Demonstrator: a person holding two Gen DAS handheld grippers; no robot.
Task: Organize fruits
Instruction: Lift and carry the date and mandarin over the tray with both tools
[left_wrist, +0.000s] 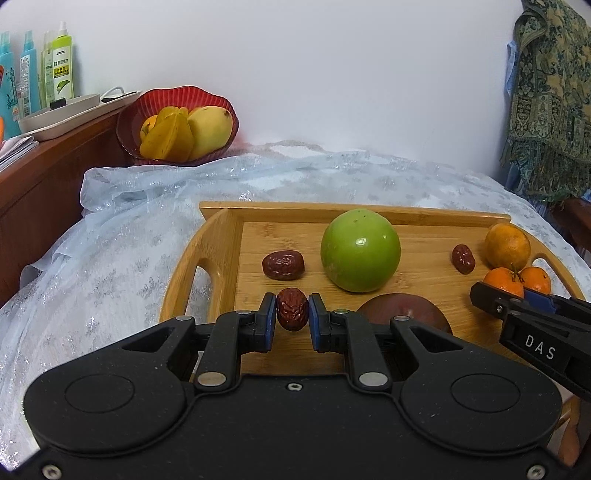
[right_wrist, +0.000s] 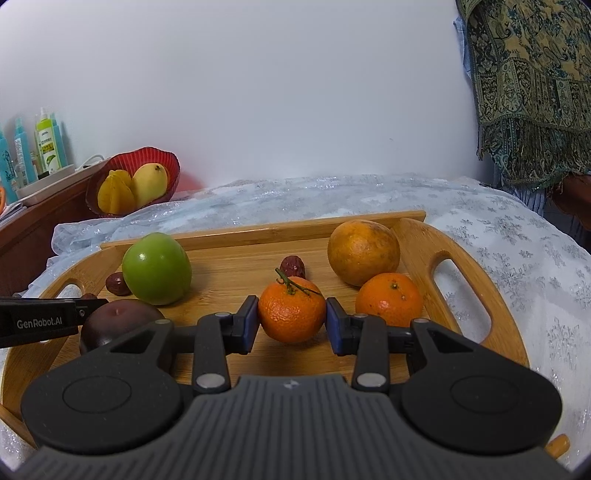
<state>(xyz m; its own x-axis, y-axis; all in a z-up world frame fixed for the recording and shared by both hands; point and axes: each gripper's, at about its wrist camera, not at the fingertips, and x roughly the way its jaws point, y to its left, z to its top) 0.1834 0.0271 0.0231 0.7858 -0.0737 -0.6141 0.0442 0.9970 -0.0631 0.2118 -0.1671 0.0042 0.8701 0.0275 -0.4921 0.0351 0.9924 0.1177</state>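
A: Left wrist view: left gripper fingers clenched on a red date over the near left part of the wooden tray. Green apple beyond it.

B: Right wrist view: right gripper fingers grasping a stemmed tangerine mid-tray. Second tangerine just right; red bowl of yellow fruit far left.
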